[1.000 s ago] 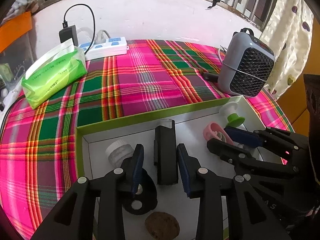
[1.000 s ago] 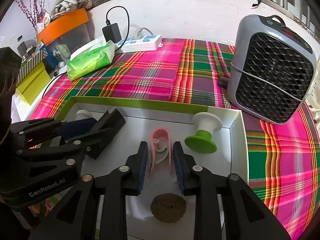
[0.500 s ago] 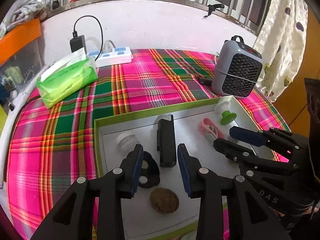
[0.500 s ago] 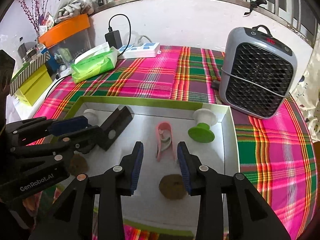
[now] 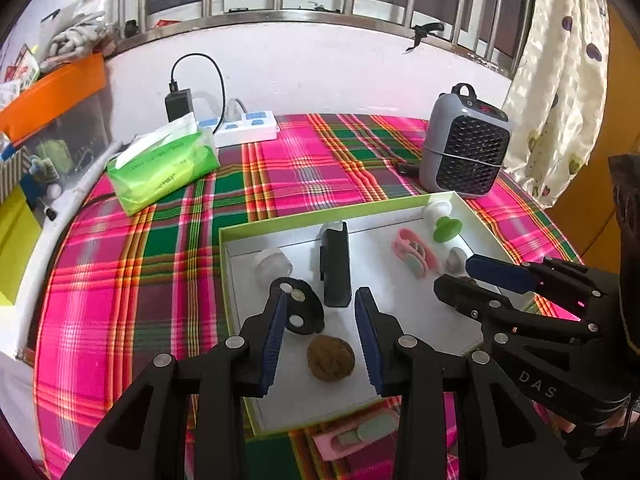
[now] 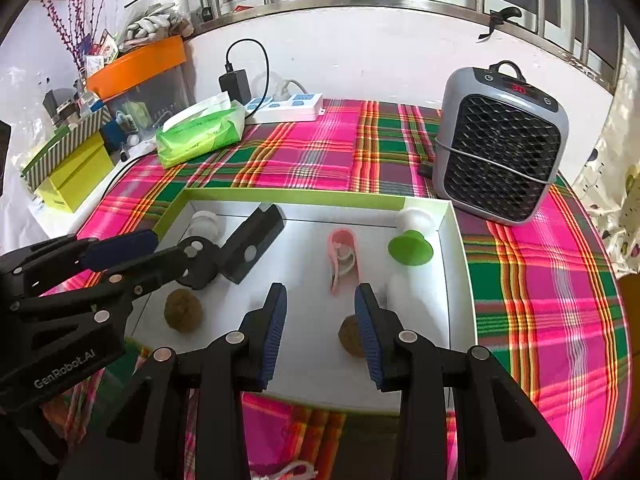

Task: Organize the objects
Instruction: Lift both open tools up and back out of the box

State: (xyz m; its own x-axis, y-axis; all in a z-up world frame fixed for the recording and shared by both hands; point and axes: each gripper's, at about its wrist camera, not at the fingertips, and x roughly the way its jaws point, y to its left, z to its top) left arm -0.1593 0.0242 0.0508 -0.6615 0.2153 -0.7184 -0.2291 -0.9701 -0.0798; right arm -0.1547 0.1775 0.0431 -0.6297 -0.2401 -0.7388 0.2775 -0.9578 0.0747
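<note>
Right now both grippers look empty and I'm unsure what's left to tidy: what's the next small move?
Probably lower the left gripper, jaws apart and empty, toward the pink clip lying on the cloth outside the tray; the other small items already sit inside.

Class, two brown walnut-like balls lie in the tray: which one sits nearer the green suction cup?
The walnut beside the right gripper's fingertip, on the suction cup's side; the other walnut lies near the black pieces.

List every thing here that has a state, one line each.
left gripper: open, holding nothing
right gripper: open, holding nothing
tray: open-topped, holding small items
black case: lying flat in tray
pink clip: lying in tray
heater: upright, display lit
charger: plugged into power strip
</note>
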